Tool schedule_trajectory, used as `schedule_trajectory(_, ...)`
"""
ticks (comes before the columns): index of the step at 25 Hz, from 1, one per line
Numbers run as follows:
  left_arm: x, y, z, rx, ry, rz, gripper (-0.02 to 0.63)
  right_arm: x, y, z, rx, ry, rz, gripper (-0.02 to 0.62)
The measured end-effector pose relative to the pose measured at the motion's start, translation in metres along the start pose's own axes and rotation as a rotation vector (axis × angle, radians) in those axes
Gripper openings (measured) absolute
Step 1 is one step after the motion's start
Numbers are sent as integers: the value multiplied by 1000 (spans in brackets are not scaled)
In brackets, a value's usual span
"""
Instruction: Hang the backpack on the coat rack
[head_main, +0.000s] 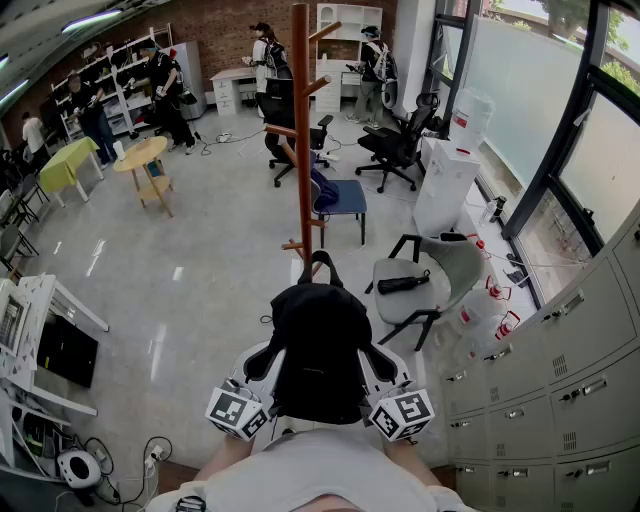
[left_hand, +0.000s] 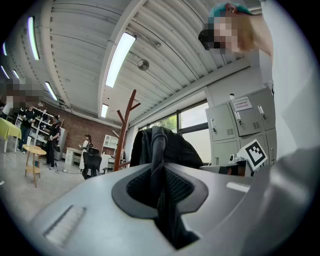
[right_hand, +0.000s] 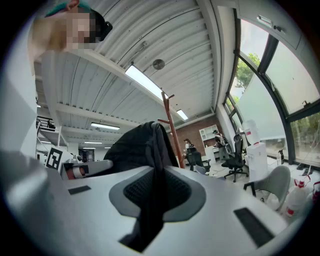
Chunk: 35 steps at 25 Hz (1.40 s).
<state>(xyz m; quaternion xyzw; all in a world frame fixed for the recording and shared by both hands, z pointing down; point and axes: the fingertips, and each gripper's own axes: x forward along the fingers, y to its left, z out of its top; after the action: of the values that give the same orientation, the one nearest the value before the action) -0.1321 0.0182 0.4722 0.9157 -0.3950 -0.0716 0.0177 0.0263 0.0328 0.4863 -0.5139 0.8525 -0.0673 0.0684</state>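
I hold a black backpack (head_main: 320, 340) up in front of me with both grippers, its top loop toward the wooden coat rack (head_main: 302, 130) a few steps ahead. My left gripper (head_main: 262, 365) is shut on a black strap (left_hand: 160, 195) at the bag's left side. At the right side, my right gripper (head_main: 385, 365) is shut on another strap (right_hand: 152, 200). The bag's body (left_hand: 165, 147) rises just beyond the left jaws, with the rack (left_hand: 125, 125) behind it. In the right gripper view the bag (right_hand: 140, 142) hides the lower rack (right_hand: 172, 125).
A grey chair (head_main: 425, 280) with a black object on its seat stands right of the rack's foot. A blue chair (head_main: 340, 195) is behind the pole. Grey lockers (head_main: 570, 370) line the right wall, with a white water dispenser (head_main: 445, 185) beyond. Several people stand at the back.
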Motion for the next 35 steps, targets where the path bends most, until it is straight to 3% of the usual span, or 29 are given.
schedule_trajectory(20,3,-9,-5,2,16,22,47,-5,-9,-4,-19,45,-38,52)
schedule_trajectory(27,14,-24,-8,21,20,23,47,-12,-24,-3,-19,52,-22,52)
schedule_trajectory(35,23,-40,-13,21,23,86,48,-18,-42,0,-23,66,29,52)
